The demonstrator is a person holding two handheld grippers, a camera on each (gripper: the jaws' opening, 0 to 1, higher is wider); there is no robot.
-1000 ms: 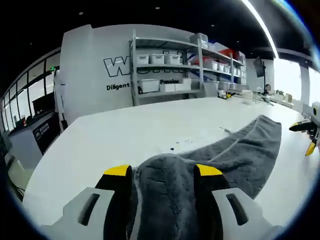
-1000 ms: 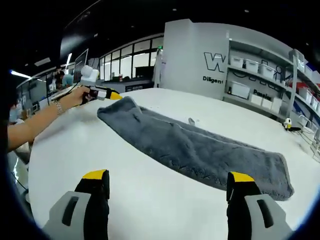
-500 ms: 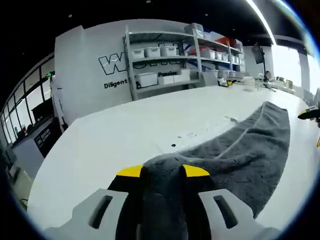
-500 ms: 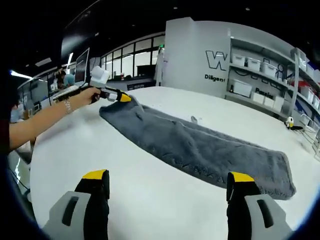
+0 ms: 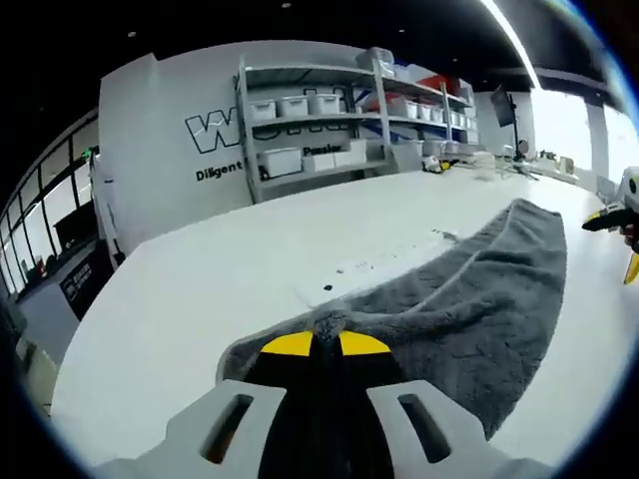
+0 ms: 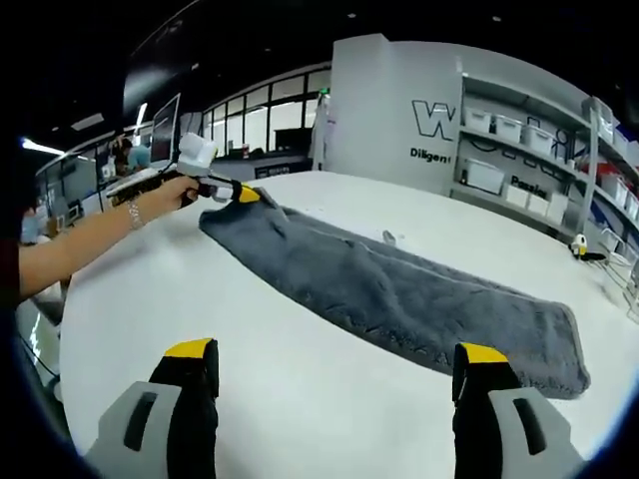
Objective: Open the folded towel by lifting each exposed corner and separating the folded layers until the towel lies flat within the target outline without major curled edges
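Two left fingers (image 5: 324, 344) pinch the towel's (image 5: 479, 299) corner

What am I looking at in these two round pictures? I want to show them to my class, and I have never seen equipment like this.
A person holds a two-jaw gripper in each hand, and each carries a fisheye camera looking forward along its own jaws. In the left gripper view, the left gripper has its yellow-tipped jaws closed on one end of a long grey towel, which lies folded on a white table. In the right gripper view, the right gripper hangs above the table with jaws wide apart, holding nothing; across the towel you see the person's hand holding the left gripper. Shelves with bins stand behind.
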